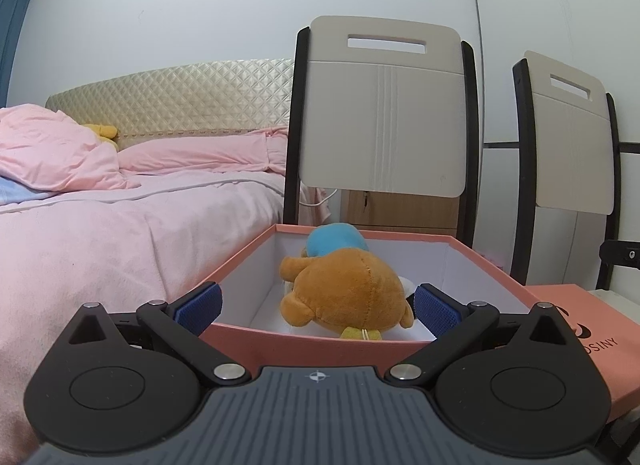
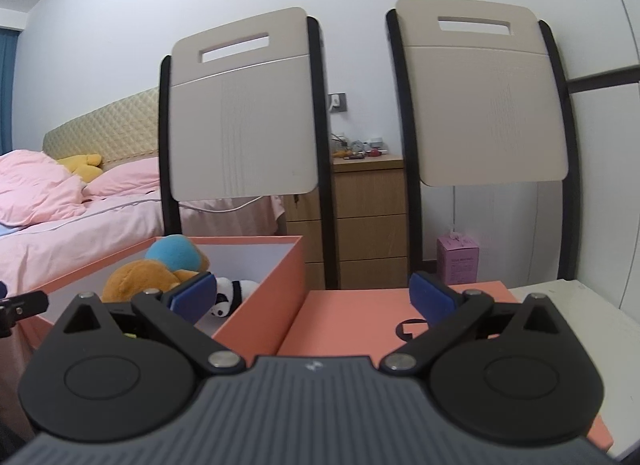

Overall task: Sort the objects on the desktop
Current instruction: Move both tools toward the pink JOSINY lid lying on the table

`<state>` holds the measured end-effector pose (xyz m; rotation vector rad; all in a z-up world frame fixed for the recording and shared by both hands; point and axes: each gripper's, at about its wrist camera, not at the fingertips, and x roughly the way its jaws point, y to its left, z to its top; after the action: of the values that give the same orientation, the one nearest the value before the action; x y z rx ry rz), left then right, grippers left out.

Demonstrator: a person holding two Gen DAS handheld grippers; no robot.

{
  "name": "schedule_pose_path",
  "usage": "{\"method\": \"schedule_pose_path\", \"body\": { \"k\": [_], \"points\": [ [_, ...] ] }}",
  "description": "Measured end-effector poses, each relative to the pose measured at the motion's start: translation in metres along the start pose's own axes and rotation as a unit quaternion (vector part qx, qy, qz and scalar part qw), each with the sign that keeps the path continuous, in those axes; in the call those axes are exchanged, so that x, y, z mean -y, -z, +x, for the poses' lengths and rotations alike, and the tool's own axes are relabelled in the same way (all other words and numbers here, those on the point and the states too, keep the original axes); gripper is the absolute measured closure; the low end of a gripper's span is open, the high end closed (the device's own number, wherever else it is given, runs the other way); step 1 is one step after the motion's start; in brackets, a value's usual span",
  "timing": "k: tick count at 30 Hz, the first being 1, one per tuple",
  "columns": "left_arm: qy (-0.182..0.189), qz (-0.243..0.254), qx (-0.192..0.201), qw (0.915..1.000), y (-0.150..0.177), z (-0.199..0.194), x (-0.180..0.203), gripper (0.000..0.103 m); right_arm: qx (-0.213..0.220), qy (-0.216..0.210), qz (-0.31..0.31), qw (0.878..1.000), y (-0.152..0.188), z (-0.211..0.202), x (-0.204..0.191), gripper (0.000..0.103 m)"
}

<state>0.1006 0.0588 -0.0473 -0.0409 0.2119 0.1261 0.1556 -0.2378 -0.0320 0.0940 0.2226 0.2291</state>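
An open salmon-pink box [image 1: 304,345] with a white inside holds a brown plush bear [image 1: 348,293] and, behind it, a blue and orange plush [image 1: 336,241]. My left gripper [image 1: 317,309] is open at the box's near wall, its blue pads either side of the bear without touching it. In the right wrist view the same box [image 2: 260,305] also shows a small panda plush [image 2: 230,297] beside the bear [image 2: 136,277]. My right gripper [image 2: 314,299] is open and empty, spanning the box's right wall and the flat pink lid [image 2: 352,321] lying next to it.
Two folded beige chairs [image 2: 244,105] [image 2: 488,97] lean on the wall behind the desk. A bed with pink bedding [image 1: 100,233] lies to the left. A wooden drawer unit [image 2: 368,217] and a small purple carton [image 2: 458,259] stand behind. White desk surface [image 2: 580,325] shows at right.
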Motion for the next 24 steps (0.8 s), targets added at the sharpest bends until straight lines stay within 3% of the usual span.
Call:
{"method": "schedule_pose_path", "body": {
  "k": [24],
  "points": [
    [0.003,0.005,-0.004,1.0000,0.000,-0.001,0.003,0.000,-0.003,0.017,-0.002,1.000,0.000,-0.006,0.010,0.000]
  ]
}}
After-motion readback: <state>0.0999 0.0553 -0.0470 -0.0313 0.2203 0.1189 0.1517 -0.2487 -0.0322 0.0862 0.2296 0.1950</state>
